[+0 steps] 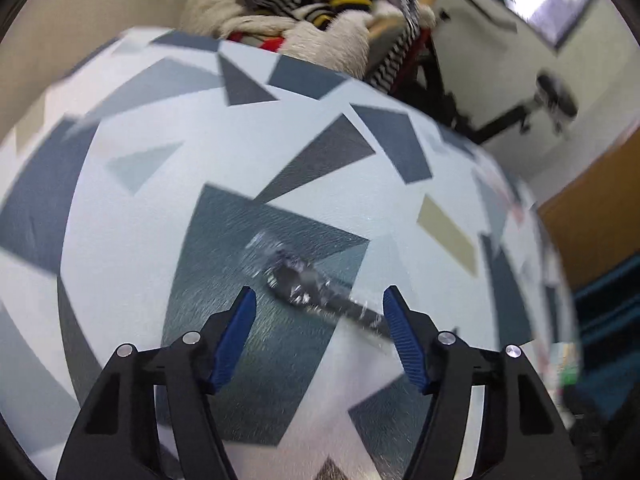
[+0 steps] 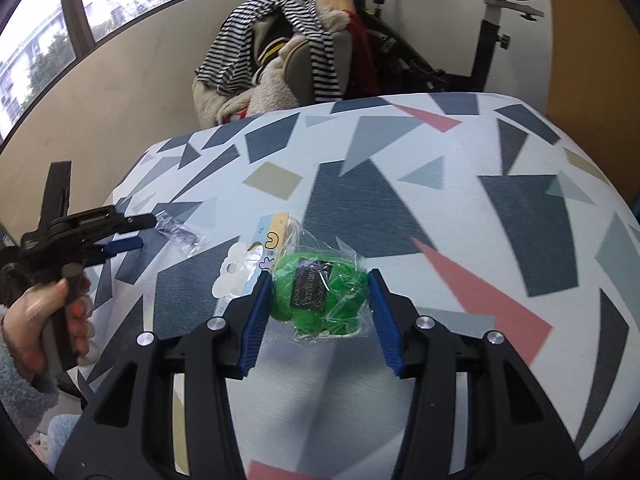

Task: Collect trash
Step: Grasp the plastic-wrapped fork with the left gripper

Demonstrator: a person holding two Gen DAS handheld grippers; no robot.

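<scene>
A crumpled clear and dark plastic wrapper [image 1: 316,288] lies on the patterned tablecloth [image 1: 160,208]. My left gripper [image 1: 320,304] is open, its blue pads either side of the wrapper and just short of it. The wrapper also shows in the right wrist view [image 2: 178,232], next to the left gripper [image 2: 120,236]. A green packet in clear plastic [image 2: 320,296] lies between the open jaws of my right gripper [image 2: 320,300]. A flat colourful card package [image 2: 256,260] lies just left of the green packet.
A chair piled with striped and fluffy clothes [image 2: 280,52] stands behind the table [image 2: 480,200]. An exercise bike [image 2: 492,20] is at the back right. The table's edge curves close on the left in the right wrist view.
</scene>
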